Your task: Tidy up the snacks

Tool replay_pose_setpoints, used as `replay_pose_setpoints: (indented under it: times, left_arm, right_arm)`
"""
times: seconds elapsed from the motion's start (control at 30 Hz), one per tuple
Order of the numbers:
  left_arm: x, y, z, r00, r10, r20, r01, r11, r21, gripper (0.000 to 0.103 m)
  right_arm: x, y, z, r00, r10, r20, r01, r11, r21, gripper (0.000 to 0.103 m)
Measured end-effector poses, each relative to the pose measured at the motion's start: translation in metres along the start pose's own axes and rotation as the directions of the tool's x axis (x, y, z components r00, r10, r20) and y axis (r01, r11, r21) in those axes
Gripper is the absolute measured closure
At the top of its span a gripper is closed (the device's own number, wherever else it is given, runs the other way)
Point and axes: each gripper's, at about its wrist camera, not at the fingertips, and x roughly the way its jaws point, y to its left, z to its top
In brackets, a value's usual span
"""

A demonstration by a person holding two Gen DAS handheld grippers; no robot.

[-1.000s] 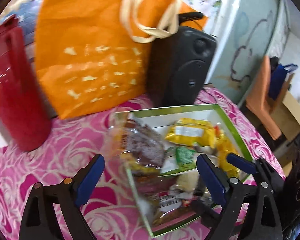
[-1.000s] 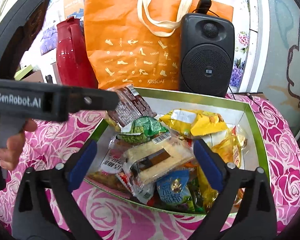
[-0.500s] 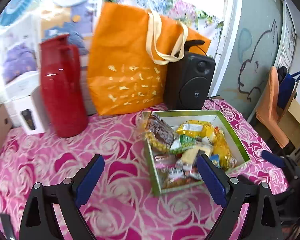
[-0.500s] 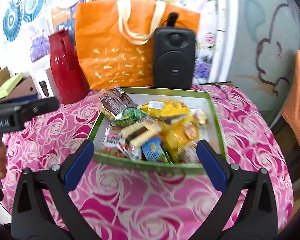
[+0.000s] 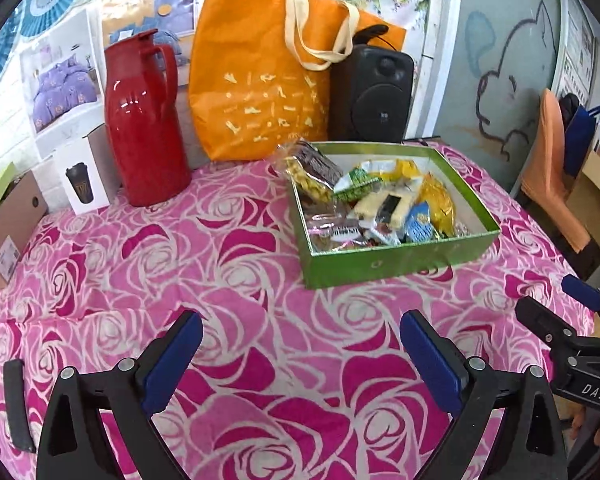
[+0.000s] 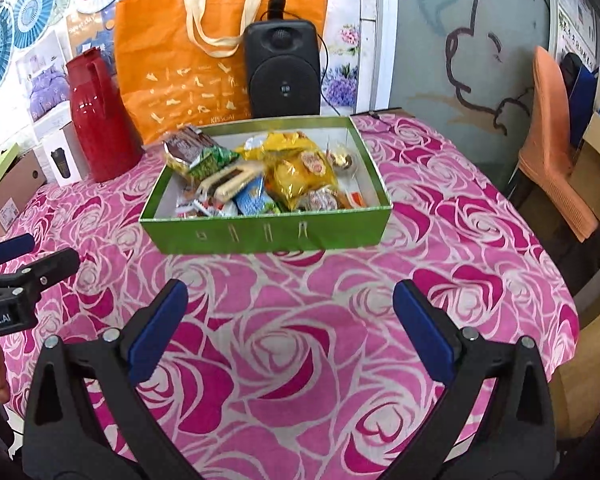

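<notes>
Both tongs [image 5: 300,360] [image 6: 290,324] pulled back, spread, empty | green box [image 6: 268,236] snacks overlapping, labels unreadable

Right gripper [image 6: 288,320] jaws spread, empty, above pink tablecloth [image 6: 440,216]; green box [image 6: 268,232] of snacks [image 6: 296,176] beyond.

Green box [image 6: 266,234] with white inside, open top, flat on the cloth, ahead of the right gripper [image 6: 290,326], well apart from its fingertips. Packed snacks [image 6: 260,184] heaped inside: yellow bags [image 6: 300,172] at right, a brown packet [image 6: 186,146] and green packet [image 6: 210,162] leaning over the far-left rim, a beige bar [image 6: 230,182] and blue pack [image 6: 252,200] nearer the tool.
</notes>
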Motion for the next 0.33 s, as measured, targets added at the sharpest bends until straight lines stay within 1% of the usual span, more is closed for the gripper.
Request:
replay_pose_setpoints:
  times: [0.07, 0.33]
  left_arm:
    - [-0.0005, -0.0025, -0.0027, 1.0, 0.006, 0.0, -0.006, 1.0, 0.006, 0.002]
    - [-0.0018, -0.0038, -0.0042, 1.0, 0.009, 0.007, -0.009, 1.0, -0.002, 0.002]
  right_arm:
    - [0.0012, 0.0016, -0.0023, 1.0, 0.012, -0.004, -0.012, 1.0, 0.003, 0.001]
    - [0.0039, 0.0065, -0.0031, 1.0, 0.011, -0.004, -0.011, 1.0, 0.002, 0.001]
